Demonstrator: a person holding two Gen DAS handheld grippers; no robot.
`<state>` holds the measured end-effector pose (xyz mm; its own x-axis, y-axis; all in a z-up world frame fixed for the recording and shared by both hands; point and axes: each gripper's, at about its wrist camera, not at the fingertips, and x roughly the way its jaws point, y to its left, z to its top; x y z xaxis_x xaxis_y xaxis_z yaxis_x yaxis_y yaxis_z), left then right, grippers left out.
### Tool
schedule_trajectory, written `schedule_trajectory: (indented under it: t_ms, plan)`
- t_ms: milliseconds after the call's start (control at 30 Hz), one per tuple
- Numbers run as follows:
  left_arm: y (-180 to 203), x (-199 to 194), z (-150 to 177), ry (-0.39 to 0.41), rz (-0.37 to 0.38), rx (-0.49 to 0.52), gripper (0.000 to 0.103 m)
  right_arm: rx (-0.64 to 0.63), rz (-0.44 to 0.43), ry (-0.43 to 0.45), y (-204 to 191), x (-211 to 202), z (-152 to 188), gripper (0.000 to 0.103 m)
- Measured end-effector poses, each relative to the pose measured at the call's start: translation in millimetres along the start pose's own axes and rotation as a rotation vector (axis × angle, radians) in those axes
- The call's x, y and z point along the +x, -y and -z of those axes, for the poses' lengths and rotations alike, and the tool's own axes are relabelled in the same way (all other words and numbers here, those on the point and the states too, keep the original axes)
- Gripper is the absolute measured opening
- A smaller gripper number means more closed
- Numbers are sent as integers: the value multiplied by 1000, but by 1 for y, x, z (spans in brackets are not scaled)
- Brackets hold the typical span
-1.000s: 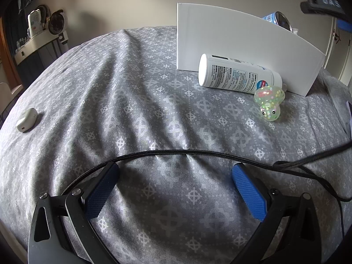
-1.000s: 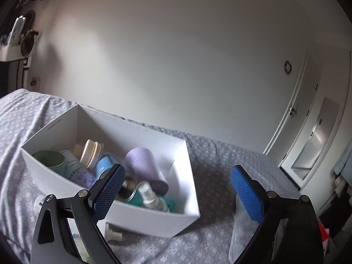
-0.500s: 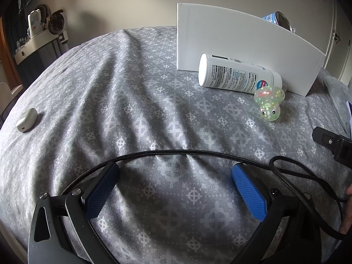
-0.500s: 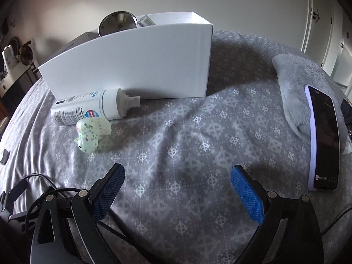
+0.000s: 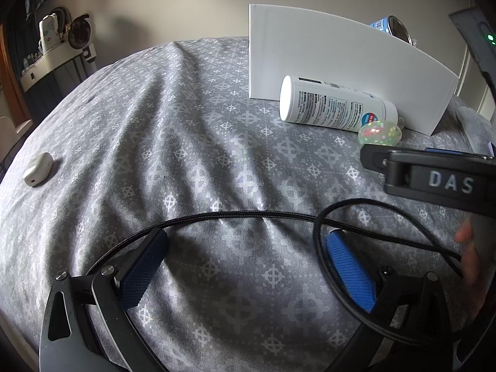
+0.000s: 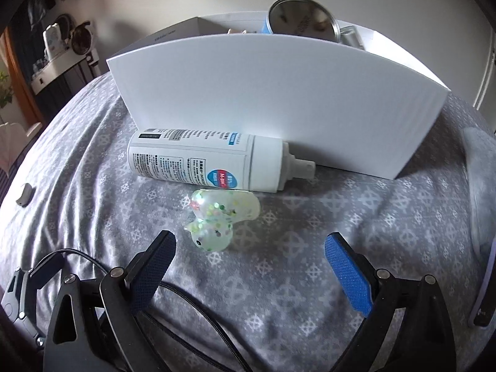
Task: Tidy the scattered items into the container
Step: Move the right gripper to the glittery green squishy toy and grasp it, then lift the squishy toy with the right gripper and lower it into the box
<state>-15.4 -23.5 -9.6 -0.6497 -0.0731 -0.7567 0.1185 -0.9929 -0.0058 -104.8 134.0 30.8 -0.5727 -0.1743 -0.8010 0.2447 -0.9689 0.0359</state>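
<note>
Three things are left on the bed: a small case far left, a bottle lying against the box, and a toy just beside it. Some things are already packed. Both tools, left and right, are held wide apart, empty. Since earlier, the right tool has been brought down close to the toy.

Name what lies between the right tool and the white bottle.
The glitter toy lies there, just ahead of the open right tool and just short of the bottle, in the right wrist view.
</note>
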Motion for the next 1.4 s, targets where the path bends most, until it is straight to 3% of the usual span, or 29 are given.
schedule_trajectory:
  t_ms: [400,533,933,1167,1400]
  plan:
    - [-1,-1,0,0,-3,2,103,-14,-6,-52,-12,39,-24,97]
    - [-1,-1,0,0,-3,2,103,-14,-14,-47,-10,43,-26,93]
    - [-1,-1,0,0,-3,3,103,-24,-11,-41,1,40,-28,45]
    - [0,0,0,0,-4,3,103,-25,-14,-11,9,27,-22,45]
    - [-1,0,0,0,-4,3,103,-89,8,67,-14,-1,-17,45]
